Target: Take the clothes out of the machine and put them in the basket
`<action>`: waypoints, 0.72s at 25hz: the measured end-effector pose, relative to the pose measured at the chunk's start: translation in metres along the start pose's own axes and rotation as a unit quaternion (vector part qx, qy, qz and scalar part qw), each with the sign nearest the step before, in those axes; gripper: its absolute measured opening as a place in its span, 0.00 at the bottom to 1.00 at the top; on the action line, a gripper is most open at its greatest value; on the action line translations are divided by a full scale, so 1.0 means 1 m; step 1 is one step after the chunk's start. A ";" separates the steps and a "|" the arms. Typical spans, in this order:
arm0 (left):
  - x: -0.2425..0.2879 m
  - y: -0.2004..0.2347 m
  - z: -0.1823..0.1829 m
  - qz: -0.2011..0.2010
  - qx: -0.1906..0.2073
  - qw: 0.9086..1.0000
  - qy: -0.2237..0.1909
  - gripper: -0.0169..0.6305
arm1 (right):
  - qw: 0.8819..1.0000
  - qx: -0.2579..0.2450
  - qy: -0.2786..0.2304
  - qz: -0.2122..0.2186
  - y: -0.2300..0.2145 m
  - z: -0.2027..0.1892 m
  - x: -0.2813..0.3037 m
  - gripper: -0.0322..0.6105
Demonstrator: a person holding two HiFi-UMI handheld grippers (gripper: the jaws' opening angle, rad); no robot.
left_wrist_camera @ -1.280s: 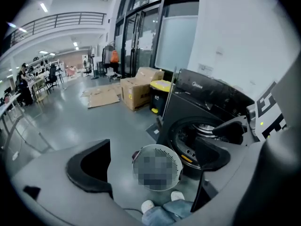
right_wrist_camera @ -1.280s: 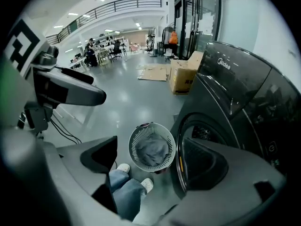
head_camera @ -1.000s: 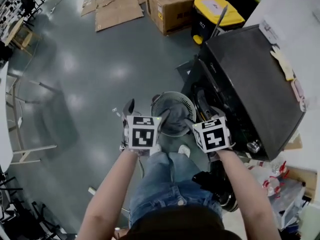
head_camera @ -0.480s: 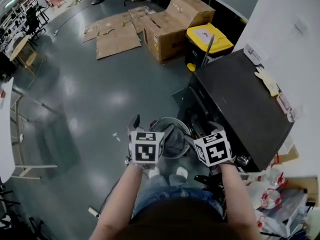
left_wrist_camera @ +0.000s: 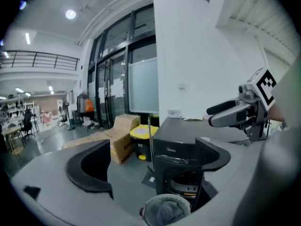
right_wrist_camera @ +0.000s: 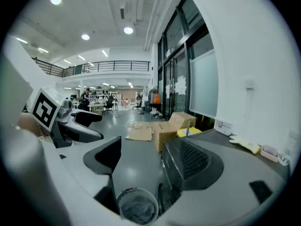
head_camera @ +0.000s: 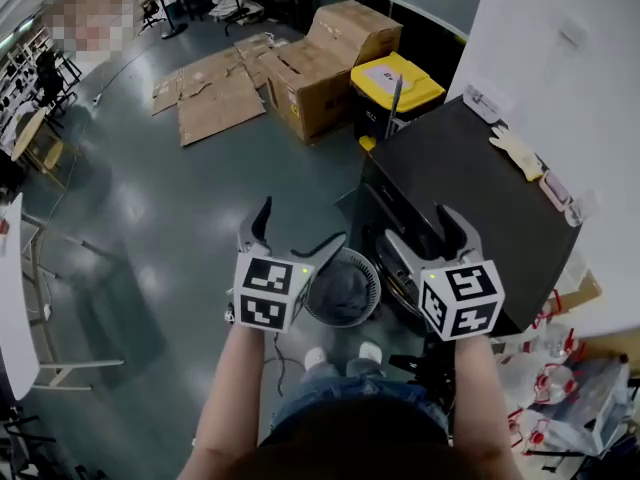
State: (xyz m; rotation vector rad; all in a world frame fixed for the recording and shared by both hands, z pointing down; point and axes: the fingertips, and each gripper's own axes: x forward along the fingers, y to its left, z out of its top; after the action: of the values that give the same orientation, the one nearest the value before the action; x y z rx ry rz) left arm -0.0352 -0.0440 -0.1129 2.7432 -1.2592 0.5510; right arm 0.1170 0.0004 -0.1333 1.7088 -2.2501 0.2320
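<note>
A round white mesh basket point(head_camera: 374, 294) stands on the floor in front of the black washing machine point(head_camera: 480, 198), with grey clothes point(head_camera: 340, 288) lying inside it. My left gripper point(head_camera: 300, 226) is open and empty, raised above the basket's left side. My right gripper point(head_camera: 415, 226) is also open, its jaws closing with nothing between them, in front of the machine's open front point(head_camera: 395, 223). The left gripper view shows the basket point(left_wrist_camera: 164, 212), the machine point(left_wrist_camera: 181, 142) and the right gripper point(left_wrist_camera: 235, 112). In the right gripper view the basket point(right_wrist_camera: 137, 206) sits low beside the machine point(right_wrist_camera: 188, 159).
Cardboard boxes point(head_camera: 320, 63) and a yellow-lidded bin point(head_camera: 395, 93) stand behind the machine, and flattened cardboard point(head_camera: 215, 93) lies on the floor. A yellow glove point(head_camera: 518, 148) rests on the machine top. Table frames point(head_camera: 40, 308) stand at the left. Bottles and clutter point(head_camera: 545, 368) crowd the right.
Both grippers have risen from the basket's rim to well above it, empty. The grey clothes stay in the basket. The head view has tilted up.
</note>
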 end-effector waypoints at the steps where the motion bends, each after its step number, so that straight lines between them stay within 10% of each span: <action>1: -0.001 0.001 0.011 0.002 0.021 1.000 -0.016 0.90 | 1.000 -0.006 -0.018 -0.003 -0.003 0.011 -0.003 0.65; 10: -0.030 0.025 0.105 0.039 0.078 0.985 -0.151 0.90 | 0.987 -0.071 -0.138 -0.051 -0.017 0.097 -0.036 0.64; 13: -0.038 0.031 0.122 0.053 0.093 0.979 -0.171 0.90 | 0.980 -0.094 -0.164 -0.067 -0.019 0.117 -0.053 0.47; 14: -0.043 0.035 0.127 0.072 0.096 0.976 -0.181 0.75 | 0.978 -0.099 -0.168 -0.074 -0.021 0.122 -0.058 0.30; 15: -0.049 0.041 0.131 0.096 0.097 0.972 -0.194 0.25 | 0.976 -0.103 -0.174 -0.081 -0.022 0.126 -0.063 0.13; 16: -0.053 0.045 0.135 0.114 0.094 0.967 -0.205 0.02 | 0.974 -0.107 -0.180 -0.087 -0.024 0.129 -0.067 0.05; 18: -0.056 0.047 0.142 0.120 0.088 0.964 -0.218 0.02 | 0.971 -0.116 -0.187 -0.089 -0.027 0.134 -0.070 0.05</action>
State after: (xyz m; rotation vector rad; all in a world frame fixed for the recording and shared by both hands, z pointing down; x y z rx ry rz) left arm -0.0625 -0.0650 -0.2688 2.9866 -1.7307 0.0651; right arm 0.1412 0.0152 -0.2839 1.9351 -2.2356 -0.4103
